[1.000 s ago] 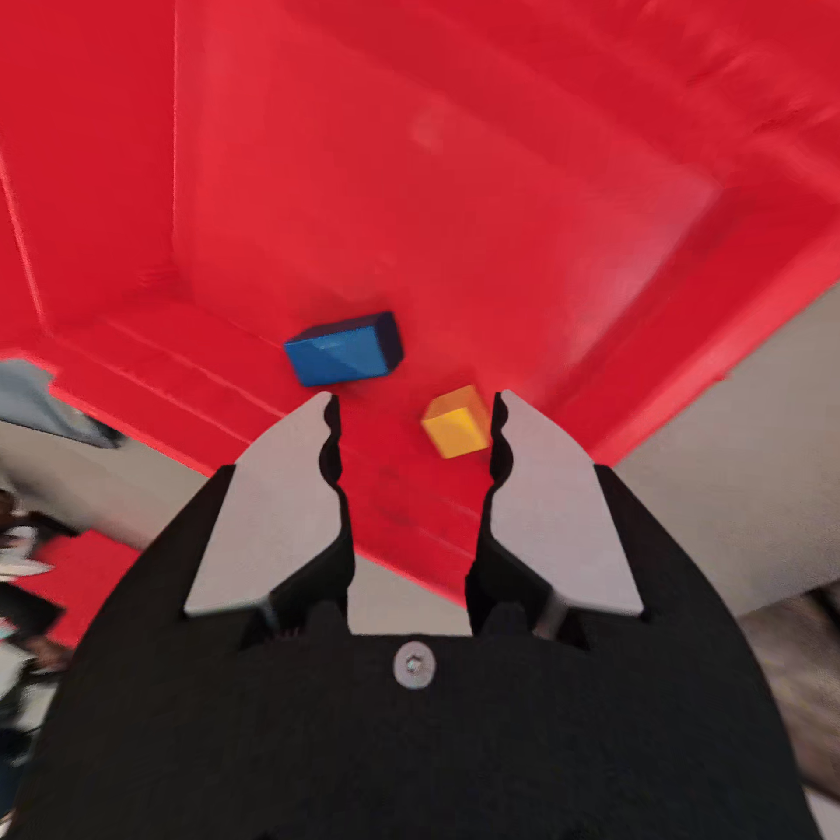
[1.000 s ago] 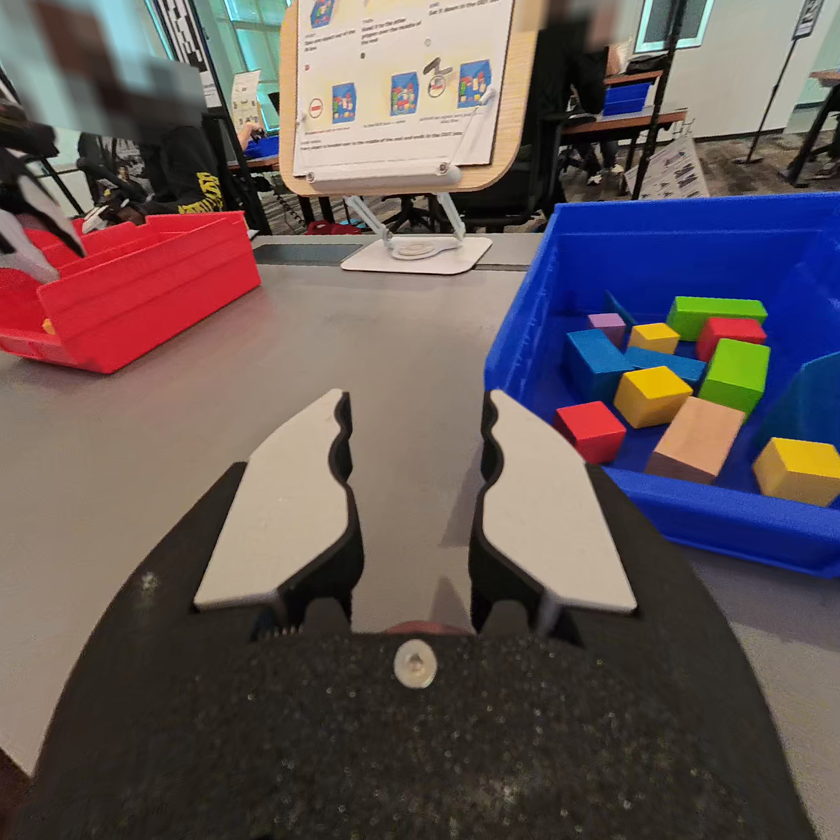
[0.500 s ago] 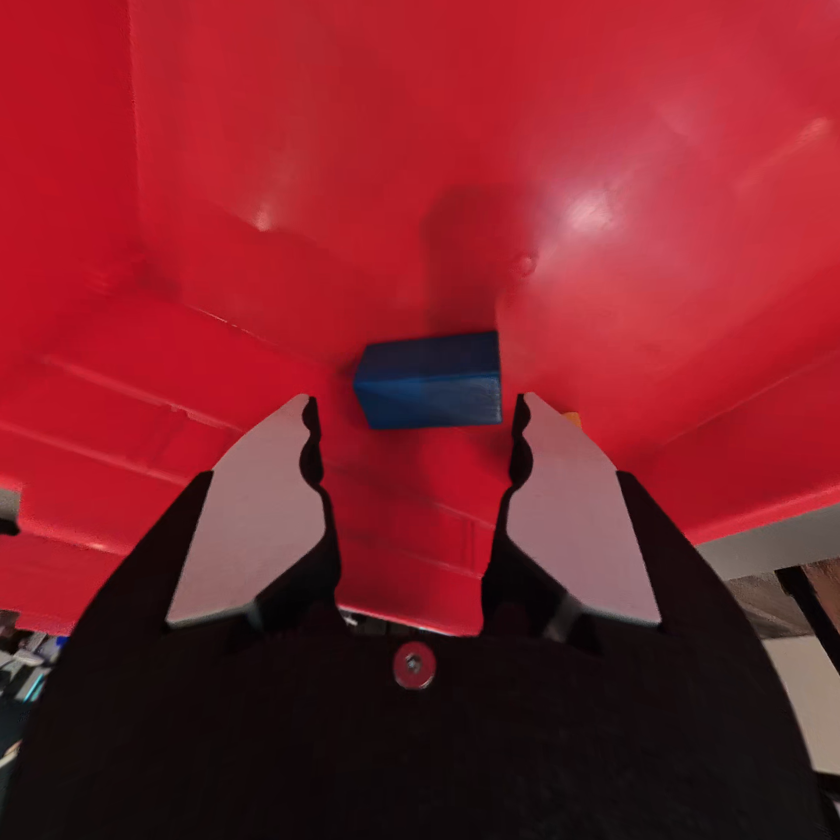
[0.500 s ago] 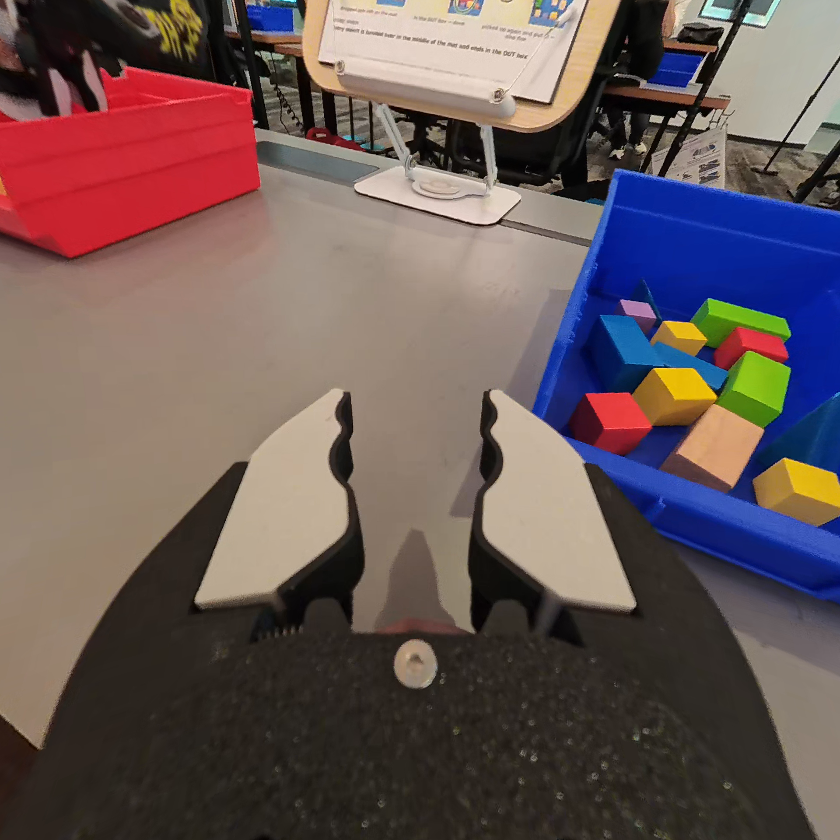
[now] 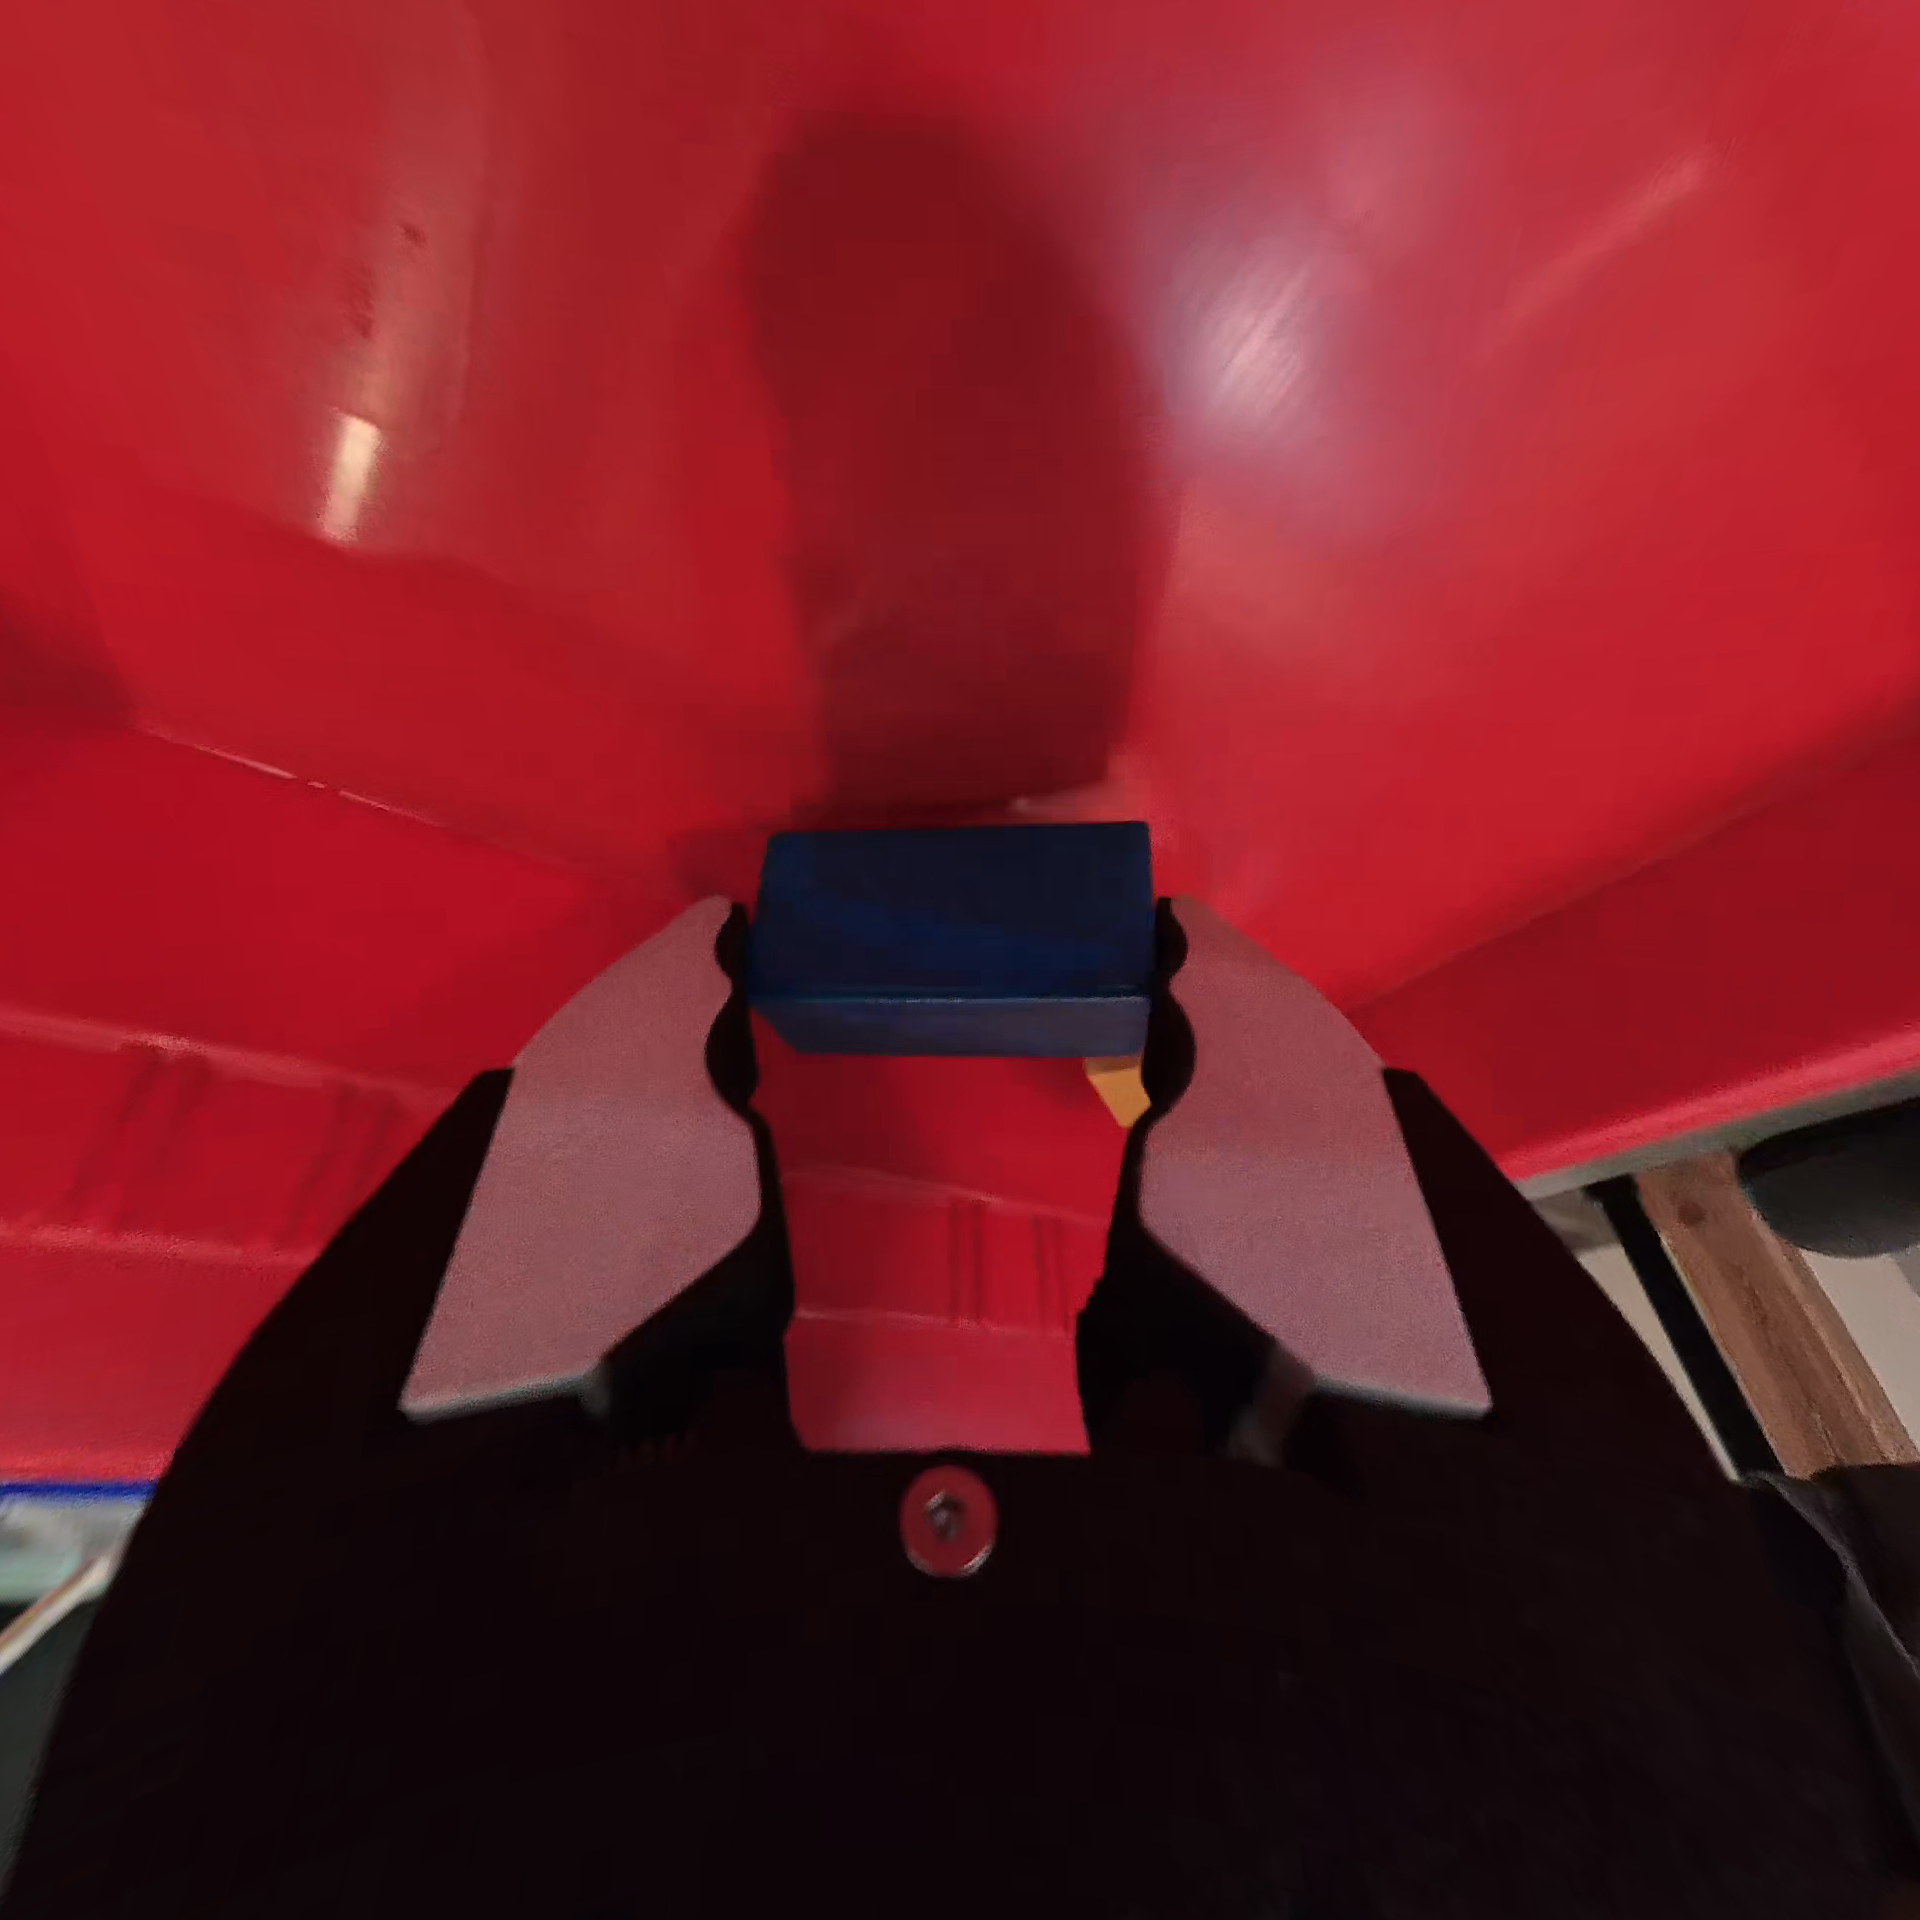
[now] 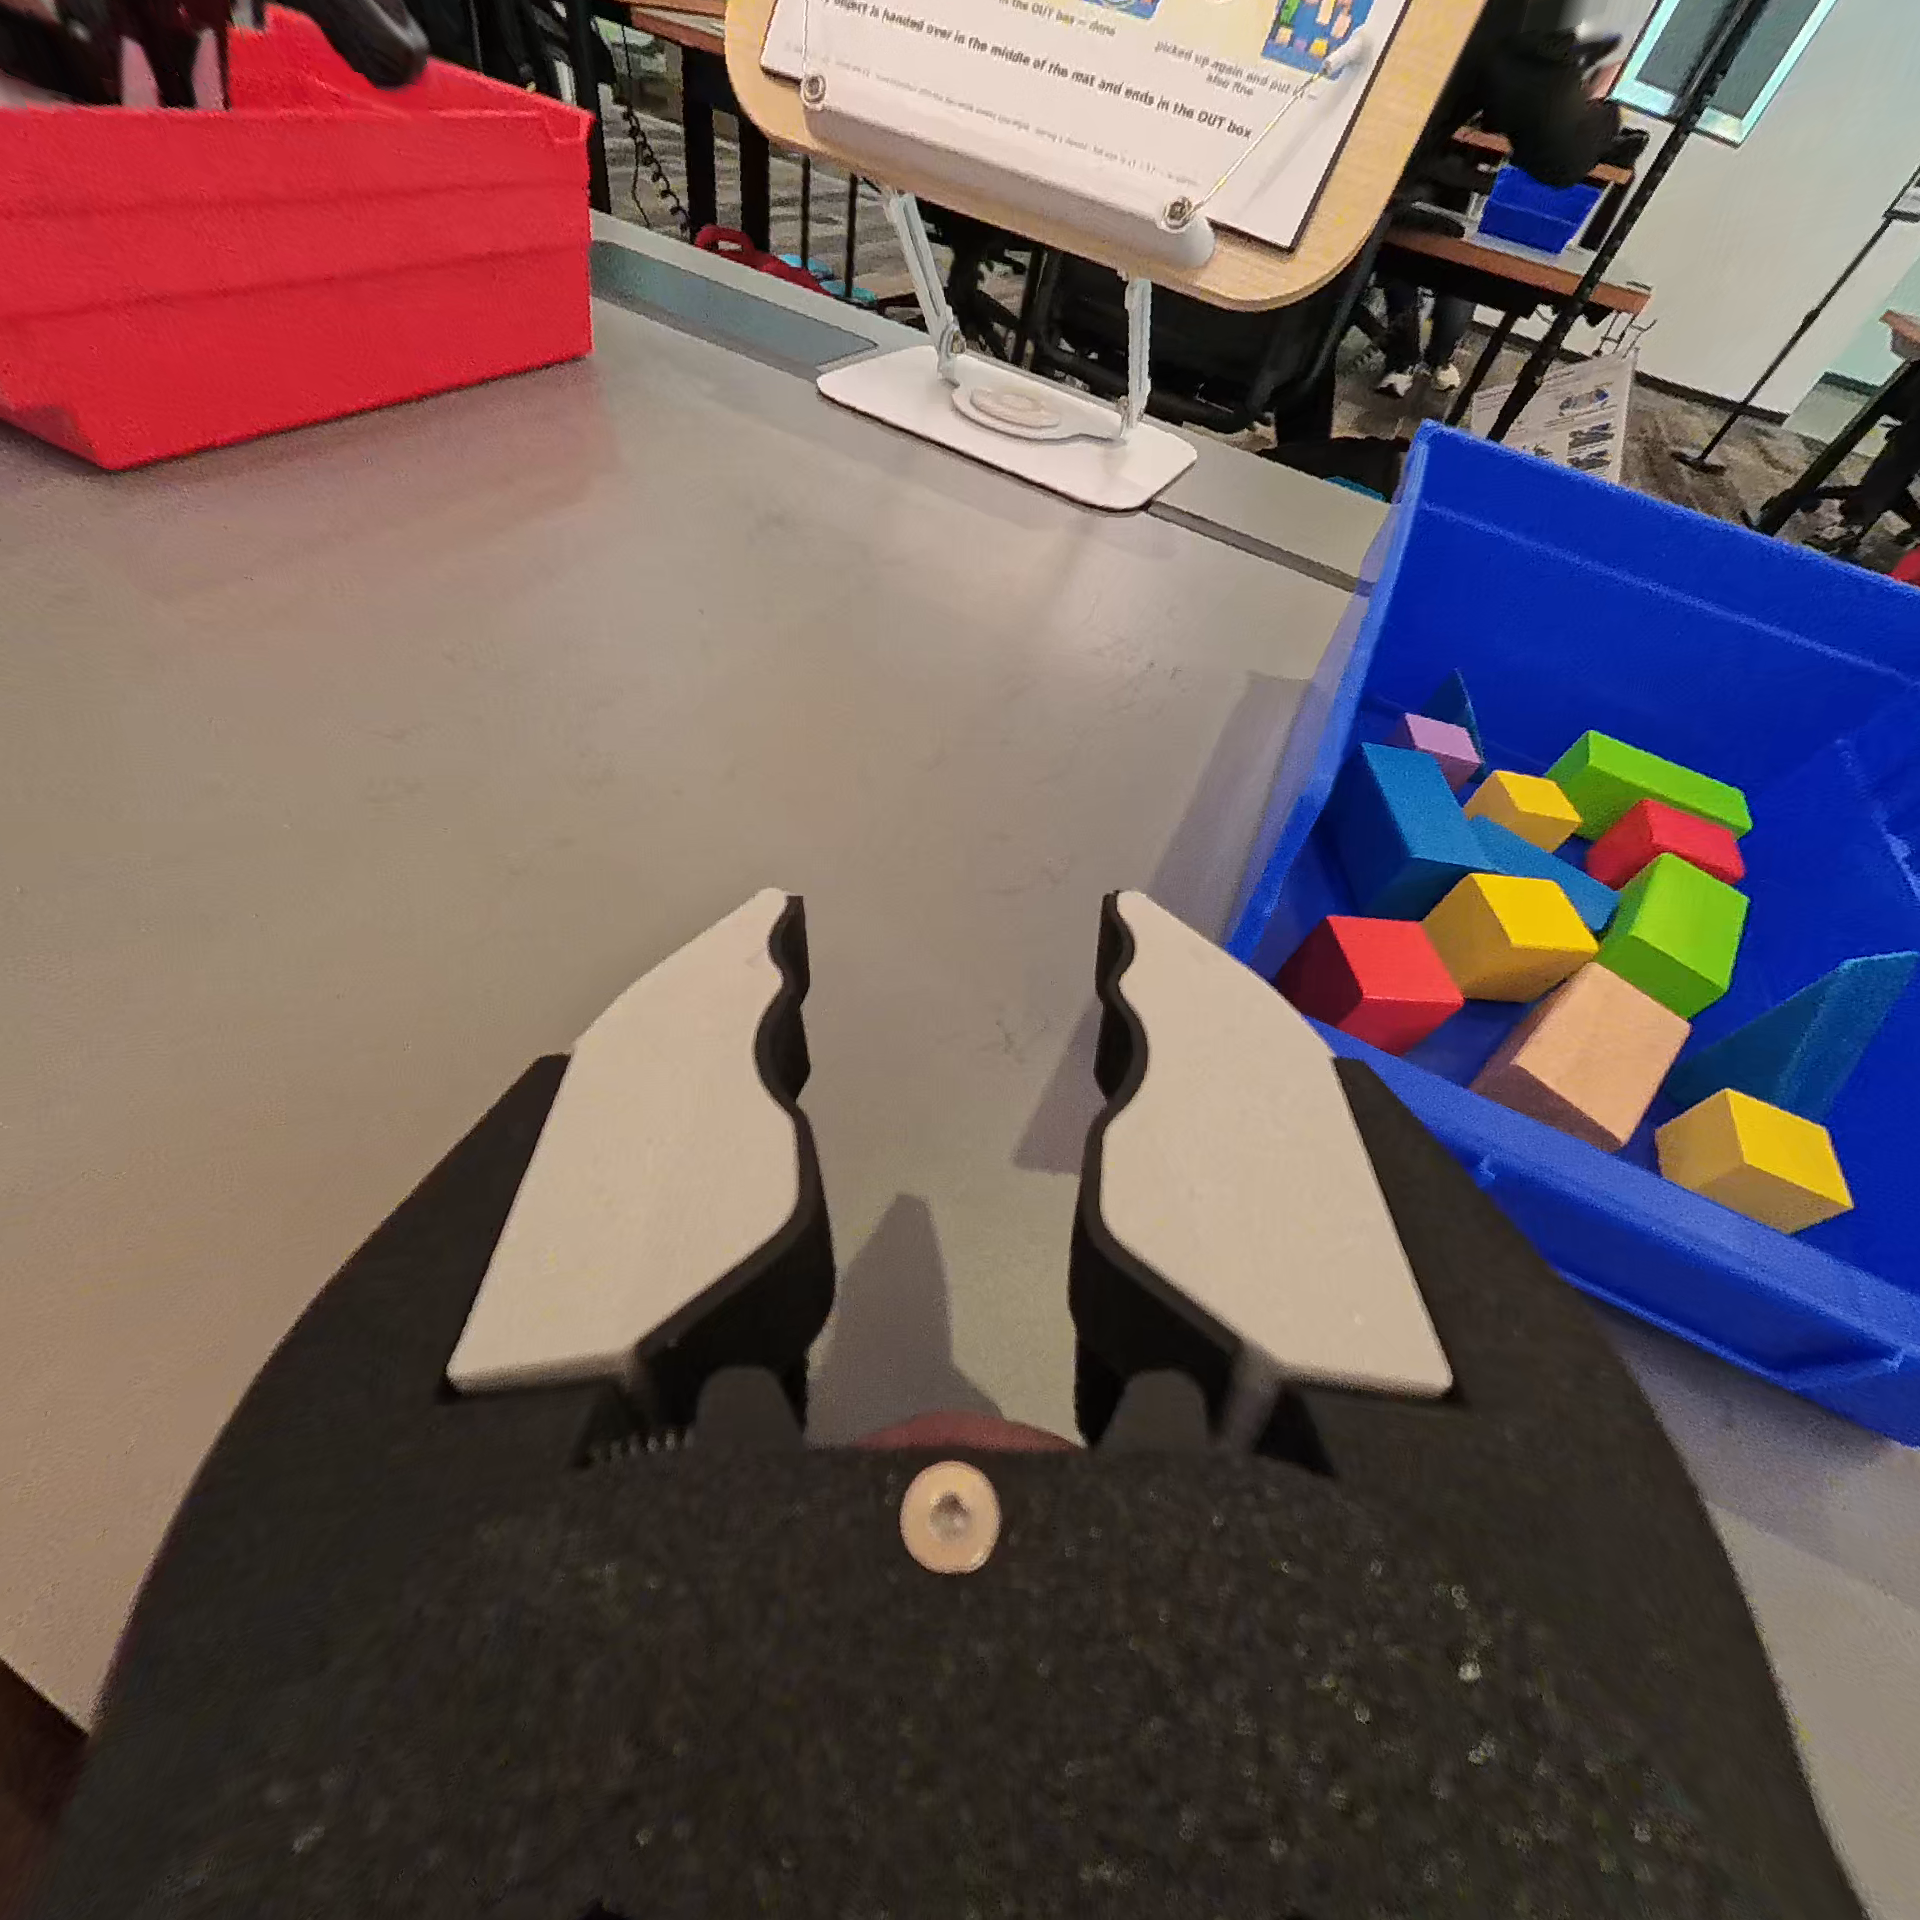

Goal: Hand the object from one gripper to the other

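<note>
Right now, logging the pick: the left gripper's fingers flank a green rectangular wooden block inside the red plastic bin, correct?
Not quite. In the left wrist view the rectangular wooden block is blue, not green. The left gripper does flank it inside the red plastic bin.

The yellow block (image 5: 1117,1089) is mostly hidden behind the blue block (image 5: 951,935) and the left gripper's (image 5: 948,951) right finger. The red bin's (image 5: 520,520) walls are blurred. Far left, the red bin (image 6: 291,260) runs off the edge; the sign board's (image 6: 1091,114) top is cut off.
</note>
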`<action>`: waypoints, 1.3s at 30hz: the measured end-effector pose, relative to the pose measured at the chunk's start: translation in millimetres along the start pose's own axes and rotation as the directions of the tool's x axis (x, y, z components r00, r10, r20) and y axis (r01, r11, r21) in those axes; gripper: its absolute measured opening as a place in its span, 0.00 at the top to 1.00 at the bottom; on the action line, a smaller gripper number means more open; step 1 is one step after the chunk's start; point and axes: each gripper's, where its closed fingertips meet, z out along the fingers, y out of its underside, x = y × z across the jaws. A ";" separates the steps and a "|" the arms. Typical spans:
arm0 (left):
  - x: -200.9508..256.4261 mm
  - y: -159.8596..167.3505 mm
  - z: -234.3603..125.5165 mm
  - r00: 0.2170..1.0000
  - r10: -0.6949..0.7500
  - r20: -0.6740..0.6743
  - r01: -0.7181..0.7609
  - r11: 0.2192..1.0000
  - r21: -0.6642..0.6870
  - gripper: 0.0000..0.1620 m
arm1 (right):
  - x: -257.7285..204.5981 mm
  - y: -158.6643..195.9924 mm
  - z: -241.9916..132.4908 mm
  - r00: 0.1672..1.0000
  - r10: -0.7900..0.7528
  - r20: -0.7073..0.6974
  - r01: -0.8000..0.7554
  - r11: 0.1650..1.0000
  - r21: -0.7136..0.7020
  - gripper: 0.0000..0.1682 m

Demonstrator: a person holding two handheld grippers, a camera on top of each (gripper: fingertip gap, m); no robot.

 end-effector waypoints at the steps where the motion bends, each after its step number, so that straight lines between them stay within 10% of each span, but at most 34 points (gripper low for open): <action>1: 4.7 -2.8 -10.0 1.000 0.003 -0.020 -0.002 0.998 0.066 0.55 | 0.5 -1.0 -0.6 1.000 0.011 0.002 -0.011 1.000 0.007 0.68; 6: 53.1 -20.0 -82.2 0.959 0.076 -0.274 0.077 0.857 0.509 0.55 | -2.6 -8.2 -1.4 1.000 0.002 0.026 -0.003 0.999 0.038 0.68; 10: 127.2 -37.3 -145.6 0.770 0.325 -0.549 0.223 0.669 0.709 0.55 | -26.9 -35.0 11.5 0.985 -0.089 0.148 0.069 0.989 0.131 0.68; 17: 251.7 -99.7 -200.6 0.374 0.647 -0.664 0.222 0.633 0.742 0.55 | -83.4 -119.8 52.7 0.861 -0.287 0.419 0.164 0.938 0.306 0.70; 23: 316.3 -152.0 -223.4 0.208 0.735 -0.645 0.160 0.626 0.764 0.55 | -100.8 -158.0 77.6 0.796 -0.392 0.461 0.249 0.906 0.341 0.69; 39: 374.0 -152.7 -210.5 0.047 0.720 -0.693 0.196 0.673 0.713 0.44 | -93.4 -146.0 36.8 0.786 -0.268 0.557 0.128 0.952 0.277 0.82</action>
